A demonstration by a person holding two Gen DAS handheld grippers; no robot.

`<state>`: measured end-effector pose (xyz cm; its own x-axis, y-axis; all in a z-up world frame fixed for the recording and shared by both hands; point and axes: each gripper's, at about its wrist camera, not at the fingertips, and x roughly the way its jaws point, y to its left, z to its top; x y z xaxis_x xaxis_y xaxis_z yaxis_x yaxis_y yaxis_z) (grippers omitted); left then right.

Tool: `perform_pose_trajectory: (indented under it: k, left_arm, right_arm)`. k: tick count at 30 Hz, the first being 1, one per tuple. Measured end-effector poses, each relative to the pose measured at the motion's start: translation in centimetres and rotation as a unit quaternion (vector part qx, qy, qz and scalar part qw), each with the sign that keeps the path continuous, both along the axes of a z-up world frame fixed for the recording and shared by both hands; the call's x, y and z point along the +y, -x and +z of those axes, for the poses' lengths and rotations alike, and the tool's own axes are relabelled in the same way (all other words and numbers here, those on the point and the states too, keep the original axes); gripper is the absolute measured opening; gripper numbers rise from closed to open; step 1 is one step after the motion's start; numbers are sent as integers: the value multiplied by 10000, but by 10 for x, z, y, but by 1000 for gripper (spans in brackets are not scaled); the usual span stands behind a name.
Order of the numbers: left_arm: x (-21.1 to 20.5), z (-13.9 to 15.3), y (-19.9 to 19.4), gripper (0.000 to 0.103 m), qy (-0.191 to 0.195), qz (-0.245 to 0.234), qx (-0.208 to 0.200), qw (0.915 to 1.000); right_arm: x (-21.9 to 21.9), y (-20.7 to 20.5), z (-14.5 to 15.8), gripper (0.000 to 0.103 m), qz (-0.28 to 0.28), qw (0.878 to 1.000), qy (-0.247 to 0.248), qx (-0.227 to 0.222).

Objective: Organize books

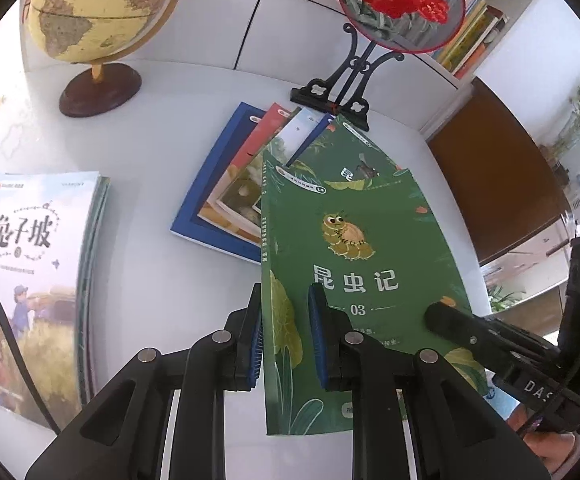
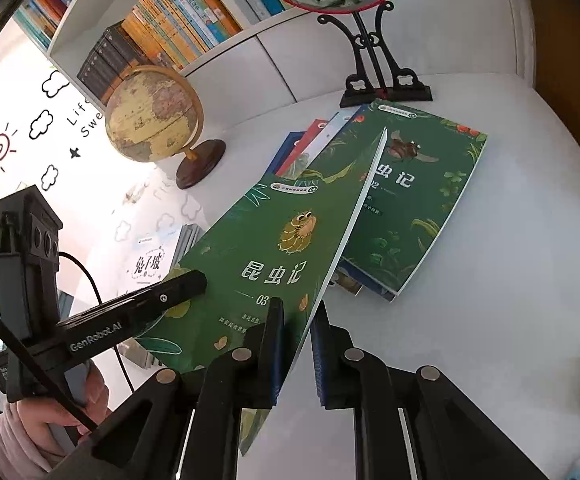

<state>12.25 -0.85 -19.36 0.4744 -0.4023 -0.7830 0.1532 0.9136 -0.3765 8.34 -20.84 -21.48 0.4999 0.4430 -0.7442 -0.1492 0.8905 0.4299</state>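
Note:
A green book marked 03 [image 1: 354,248] is held up off the white table, tilted. My left gripper [image 1: 285,336] straddles its spine edge, one finger on each side, with a small gap showing at the pads. My right gripper [image 2: 296,344] straddles its opposite page edge [image 2: 330,280] the same way. The book also shows in the right wrist view [image 2: 257,256]. Under it lies a fanned pile of books: a green one marked 02 [image 2: 414,200] on top, blue [image 1: 201,196] and red [image 1: 265,132] covers below. Another book stack [image 1: 29,280] lies at the left.
A globe [image 1: 101,12] on a brown base stands at the back left. A round flower fan on a black stand [image 1: 338,92] stands just behind the pile. Full bookshelves [image 2: 177,12] line the back wall. The table edge [image 1: 474,256] drops off at the right.

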Motion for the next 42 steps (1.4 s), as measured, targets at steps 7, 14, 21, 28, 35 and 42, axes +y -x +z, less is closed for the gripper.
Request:
perform_pose_trajectory:
  k: [7,14,21,28,35,42]
  left_arm:
    - [28,17,2,17,140,54,-194,9997]
    - [90,34,8,17,34,356,-401,9986]
    - [172,36,18,17,-214,831,-405,9955]
    - [222,22,30,17,-518,975,-180,9937]
    - [246,5,31,17,-420,1136,-48,9926]
    - [254,-12,32,17,-387,1230,146,9915]
  right_arm:
    - [18,6,15,14,18,9998,-44,-203]
    - [73,3,34,14,336,9983,18,-466]
    - [149,-4,39,14,800,9951,-27,-583]
    - [225,-8,28,14,1296,9904,1,-488]
    - [257,-16,12,15,1549,9876,75,-262]
    - [264,-25,-10,16,1440,9895,97,113]
